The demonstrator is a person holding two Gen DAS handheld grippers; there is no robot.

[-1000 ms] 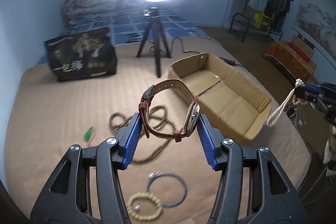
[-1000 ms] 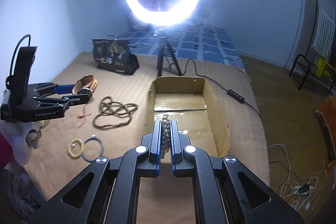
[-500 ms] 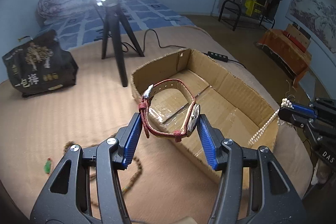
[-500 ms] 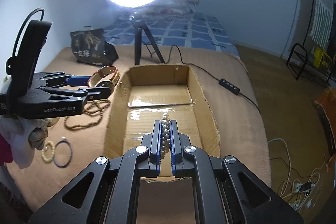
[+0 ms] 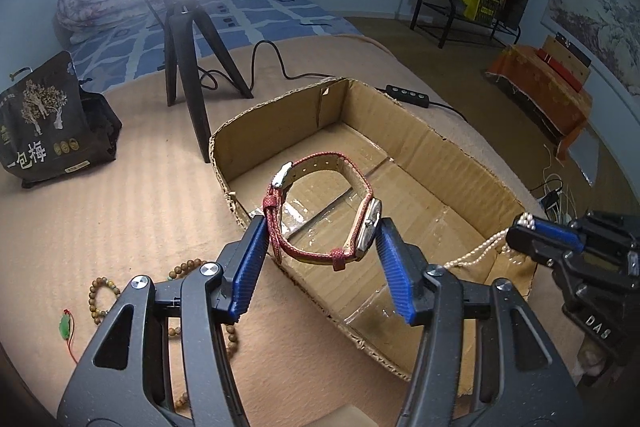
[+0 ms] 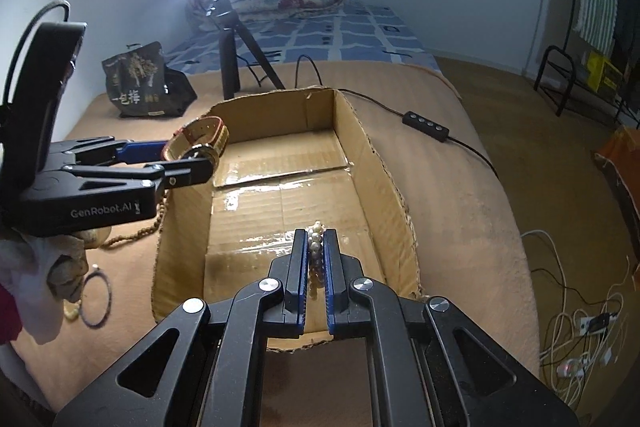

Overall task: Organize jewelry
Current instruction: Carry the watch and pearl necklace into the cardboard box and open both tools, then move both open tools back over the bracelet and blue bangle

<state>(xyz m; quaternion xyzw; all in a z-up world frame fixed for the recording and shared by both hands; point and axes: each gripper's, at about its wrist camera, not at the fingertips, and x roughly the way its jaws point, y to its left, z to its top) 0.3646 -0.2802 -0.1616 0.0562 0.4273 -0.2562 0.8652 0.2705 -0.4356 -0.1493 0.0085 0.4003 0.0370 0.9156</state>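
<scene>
A red-strapped watch [image 5: 320, 211] is clamped between the blue pads of the left gripper [image 5: 318, 247], its strap loop standing upright above the near left wall of the cardboard box [image 5: 472, 163]. A pearl strand [image 6: 315, 247] is pinched between the nearly closed fingers of the right gripper [image 6: 315, 259], which is held level over the box's near end; in the left view the strand is seen drooping toward the floor of the box at 3 o'clock. Open cardboard floor is left toward 12 o'clock. Wooden beads [image 5: 180, 271], a green charm [image 5: 64, 327] and a dark bangle [image 6: 96, 299] are left lying on the bed [image 5: 80, 211] outside the left wall.
</scene>
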